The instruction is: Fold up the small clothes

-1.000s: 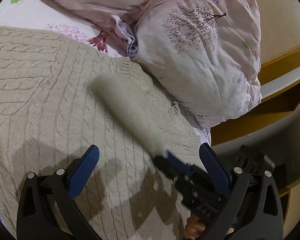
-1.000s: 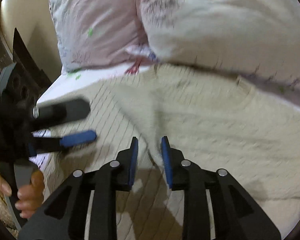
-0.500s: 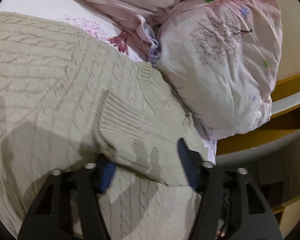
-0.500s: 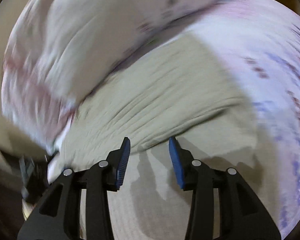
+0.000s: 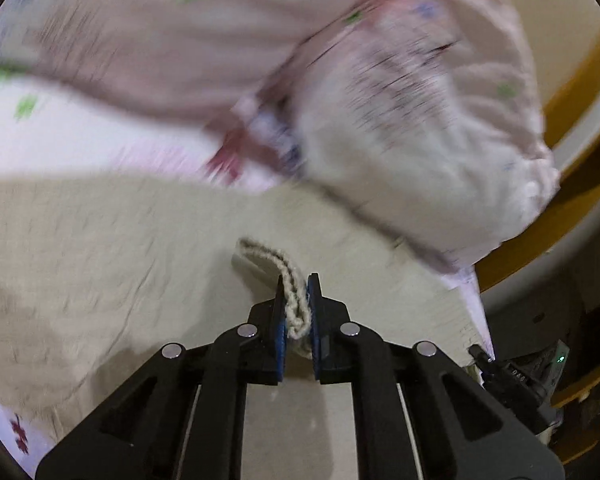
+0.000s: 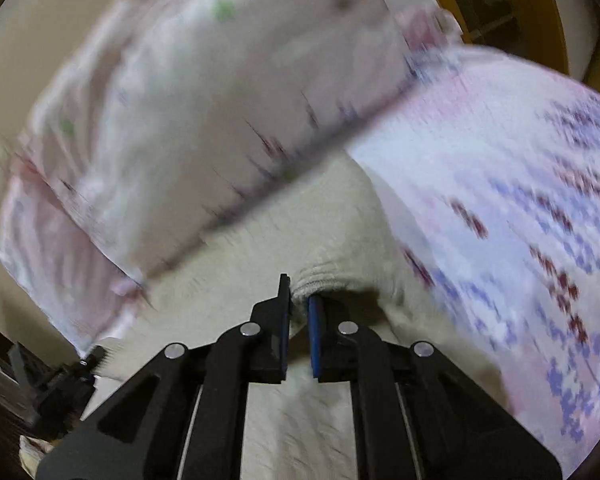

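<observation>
sweater [image 5: 100, 248] lay on the bed just below the pillow [image 5: 420, 140] | left gripper [image 5: 297, 312] pinched its knit edge | right gripper [image 6: 298, 312] pinched a ribbed edge | risk imo: thin bites, a fast pull could slip the chunky knit free

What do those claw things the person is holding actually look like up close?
Both look alike. The left claw and the right claw are matte black plastic frames with triangular cut-outs, round silver pins at the joints, and blue pads lining the inner faces of two flat fingers. No cables or sleeves show.
</observation>
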`<state>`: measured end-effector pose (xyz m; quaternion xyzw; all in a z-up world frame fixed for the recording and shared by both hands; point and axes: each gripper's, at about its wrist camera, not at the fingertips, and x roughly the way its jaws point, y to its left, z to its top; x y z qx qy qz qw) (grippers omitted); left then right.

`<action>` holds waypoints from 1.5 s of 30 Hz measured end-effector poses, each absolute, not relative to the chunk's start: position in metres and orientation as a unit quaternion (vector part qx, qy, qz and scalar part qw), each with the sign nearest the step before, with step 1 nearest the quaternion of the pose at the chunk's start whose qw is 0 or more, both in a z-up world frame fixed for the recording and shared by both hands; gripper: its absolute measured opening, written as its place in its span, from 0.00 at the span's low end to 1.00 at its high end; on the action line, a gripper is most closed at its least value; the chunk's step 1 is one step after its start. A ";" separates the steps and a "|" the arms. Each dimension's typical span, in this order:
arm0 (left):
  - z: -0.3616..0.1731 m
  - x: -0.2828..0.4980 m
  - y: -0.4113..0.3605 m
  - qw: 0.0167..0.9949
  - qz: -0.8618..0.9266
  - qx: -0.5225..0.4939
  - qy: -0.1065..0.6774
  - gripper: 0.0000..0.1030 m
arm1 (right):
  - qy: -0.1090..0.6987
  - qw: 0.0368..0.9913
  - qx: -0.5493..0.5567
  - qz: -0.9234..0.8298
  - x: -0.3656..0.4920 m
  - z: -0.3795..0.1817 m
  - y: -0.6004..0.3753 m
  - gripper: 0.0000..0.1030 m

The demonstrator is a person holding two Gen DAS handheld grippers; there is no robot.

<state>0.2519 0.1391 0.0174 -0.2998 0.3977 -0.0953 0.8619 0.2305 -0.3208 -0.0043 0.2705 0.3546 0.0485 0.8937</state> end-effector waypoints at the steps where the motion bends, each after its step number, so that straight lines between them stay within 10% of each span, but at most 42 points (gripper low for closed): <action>1: 0.011 0.250 0.141 0.857 -0.090 -0.303 0.408 0.09 | 0.368 0.890 0.267 0.042 0.236 -0.010 -0.315 0.08; 8: 0.009 0.233 0.147 0.846 -0.089 -0.298 0.432 0.12 | 0.377 0.902 0.210 0.026 0.218 -0.001 -0.306 0.36; 12: 0.031 0.192 0.174 0.858 -0.082 -0.300 0.408 0.62 | 0.367 0.911 0.183 0.046 0.199 0.006 -0.296 0.43; 19: 0.031 0.095 0.291 0.856 0.062 -0.374 0.351 0.66 | 0.370 0.910 0.162 0.092 0.190 0.011 -0.278 0.45; 29: -0.002 0.052 0.386 0.780 0.153 -0.550 0.257 0.58 | 0.371 0.908 0.137 0.139 0.181 0.008 -0.240 0.46; 33: -0.008 0.057 0.395 0.762 0.151 -0.583 0.239 0.46 | 0.372 0.908 0.137 0.136 0.181 0.006 -0.242 0.48; 38: -0.013 0.061 0.400 0.747 0.155 -0.606 0.226 0.08 | 0.370 0.909 0.140 0.134 0.181 0.006 -0.248 0.48; 45: 0.039 0.082 0.372 0.818 0.136 -0.514 0.218 0.05 | 0.360 0.912 0.145 0.133 0.181 0.008 -0.256 0.48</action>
